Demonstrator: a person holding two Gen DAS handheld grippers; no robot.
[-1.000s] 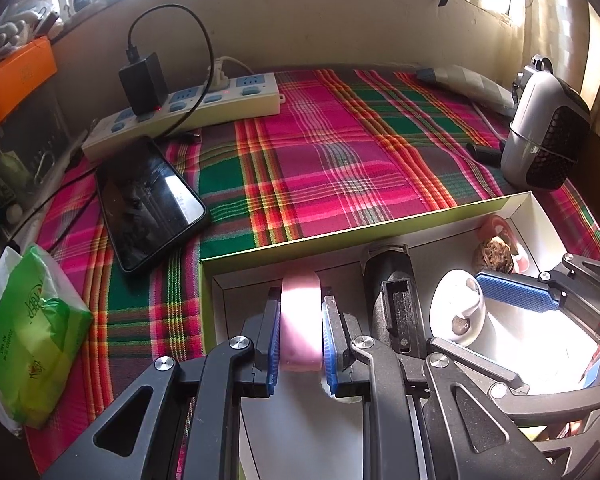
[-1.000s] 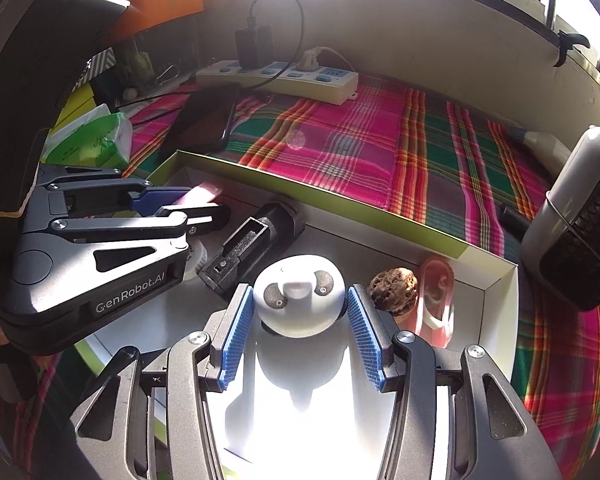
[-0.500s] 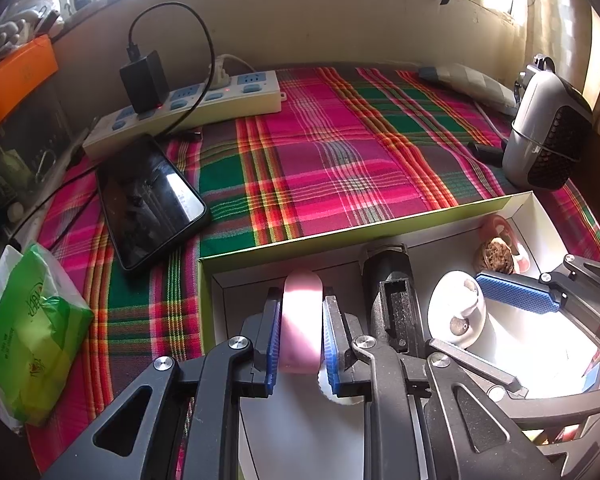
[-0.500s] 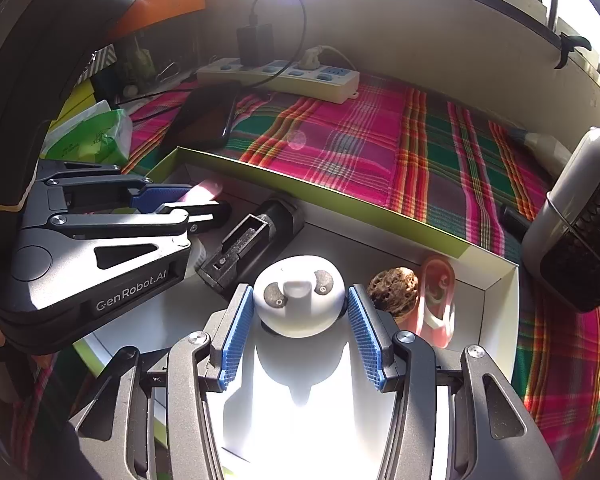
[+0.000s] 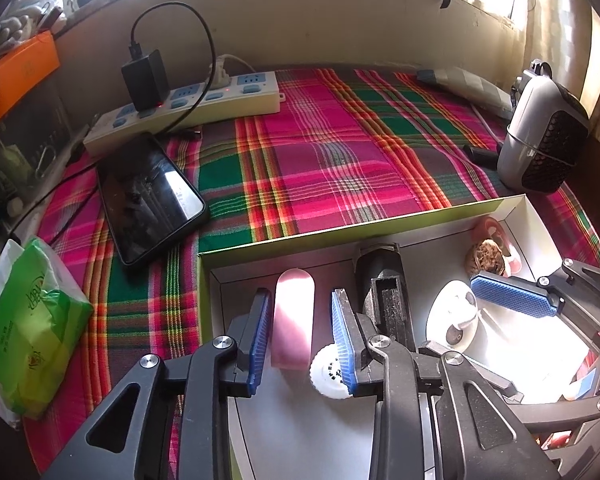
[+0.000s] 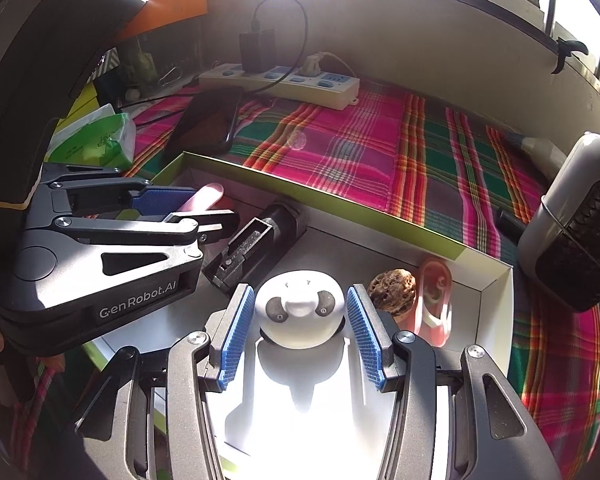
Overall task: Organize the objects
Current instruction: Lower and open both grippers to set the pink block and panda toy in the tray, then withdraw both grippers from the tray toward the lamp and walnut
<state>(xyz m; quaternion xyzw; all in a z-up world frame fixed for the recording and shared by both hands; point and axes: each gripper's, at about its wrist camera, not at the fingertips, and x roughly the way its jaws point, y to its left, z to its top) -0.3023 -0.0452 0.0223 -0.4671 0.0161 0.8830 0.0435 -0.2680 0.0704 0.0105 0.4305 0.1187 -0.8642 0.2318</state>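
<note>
Pink capsule-shaped case (image 5: 294,320): flat in box (image 5: 340,236), near its far-left corner, between left gripper (image 5: 302,336) fingers, which stand apart from it with gaps both sides. Looks light, smooth plastic, likely slippery; take across long flat sides at mid-length.

White panda figure (image 6: 300,314): mid-box, right gripper (image 6: 300,332) fingers wide around it, not touching. Rounded, likely to roll.

Box on plaid cloth (image 5: 320,160); phone (image 5: 150,196), power strip (image 5: 188,104) beyond. Room sunlit.
</note>
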